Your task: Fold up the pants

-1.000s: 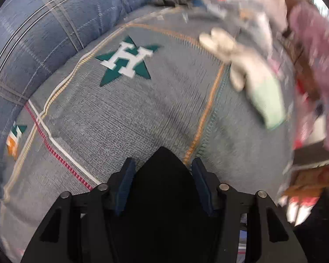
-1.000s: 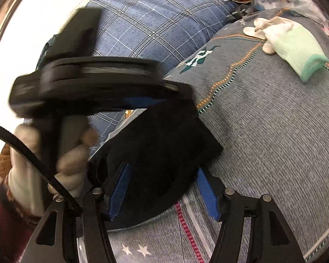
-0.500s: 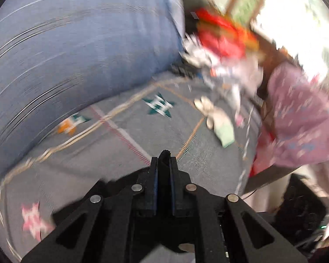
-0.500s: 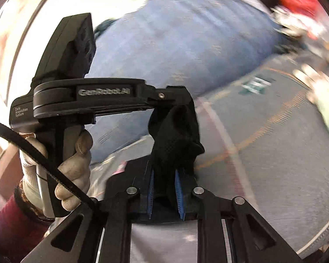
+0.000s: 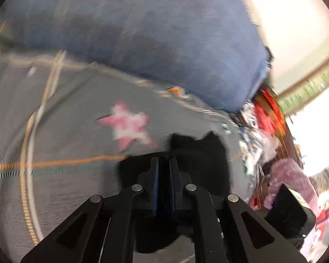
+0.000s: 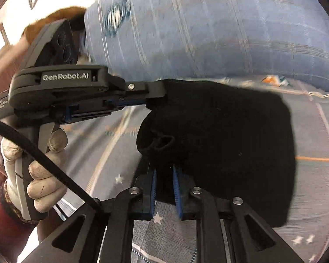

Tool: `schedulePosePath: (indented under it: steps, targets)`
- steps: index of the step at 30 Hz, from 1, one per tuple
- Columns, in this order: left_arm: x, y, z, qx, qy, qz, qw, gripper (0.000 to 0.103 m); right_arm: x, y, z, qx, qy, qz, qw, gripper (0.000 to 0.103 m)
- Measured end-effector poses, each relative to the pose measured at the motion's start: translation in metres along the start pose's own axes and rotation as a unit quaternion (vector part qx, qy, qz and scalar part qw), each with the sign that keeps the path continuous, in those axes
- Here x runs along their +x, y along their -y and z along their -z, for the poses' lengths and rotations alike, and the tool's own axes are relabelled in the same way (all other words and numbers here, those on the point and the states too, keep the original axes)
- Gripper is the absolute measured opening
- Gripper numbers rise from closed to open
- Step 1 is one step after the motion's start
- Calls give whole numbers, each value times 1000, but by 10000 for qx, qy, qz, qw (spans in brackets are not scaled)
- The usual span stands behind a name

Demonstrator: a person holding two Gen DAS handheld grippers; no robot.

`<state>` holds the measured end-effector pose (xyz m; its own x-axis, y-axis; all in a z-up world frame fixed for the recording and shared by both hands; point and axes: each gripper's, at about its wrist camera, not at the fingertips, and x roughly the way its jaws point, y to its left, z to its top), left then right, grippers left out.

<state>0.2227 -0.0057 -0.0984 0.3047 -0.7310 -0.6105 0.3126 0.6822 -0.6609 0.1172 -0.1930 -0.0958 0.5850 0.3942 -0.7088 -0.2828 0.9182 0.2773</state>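
The black pants (image 6: 230, 144) hang as a dark bundle above the grey bedspread, held by both grippers. My right gripper (image 6: 164, 171) is shut on the lower edge of the cloth. My left gripper (image 6: 151, 102) comes in from the left in the right wrist view, held by a gloved hand, and is shut on the upper edge. In the left wrist view the left gripper (image 5: 164, 160) pinches black cloth (image 5: 199, 153) between its blue pads.
A grey bedspread (image 5: 65, 142) with a pink star (image 5: 129, 127) and orange stitching lies below. A big blue plaid cushion (image 6: 219, 26) stands behind. A heap of red, white and pink clutter (image 5: 267, 118) sits at the right edge of the left wrist view.
Both grippers, open around the black cloth a second ago, have shut on it and lifted it. The views have swung toward the blue cushion, and the cloth now spreads wider between the grippers.
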Motion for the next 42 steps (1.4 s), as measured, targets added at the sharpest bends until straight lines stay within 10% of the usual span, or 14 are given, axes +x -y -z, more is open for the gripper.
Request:
schedulePosePath:
  steps: [16,25,32,42]
  targets:
    - [-19,-28,4,-309,212,-796,9961,13,-51,-14,6,-256,77,-682,9973,60]
    - [-77,-39,43,-442,511,-997,9927,13,-67,34,-50,136,865,567,9945,66]
    - [-105,-62,97,-917,666,-526,9922,14,40,45,-67,1013,-424,-657,9918,63]
    - [-134,-48,135,-694,961,-1039,9875,17,39,-1,-54,293,-456,-1073,9927,79]
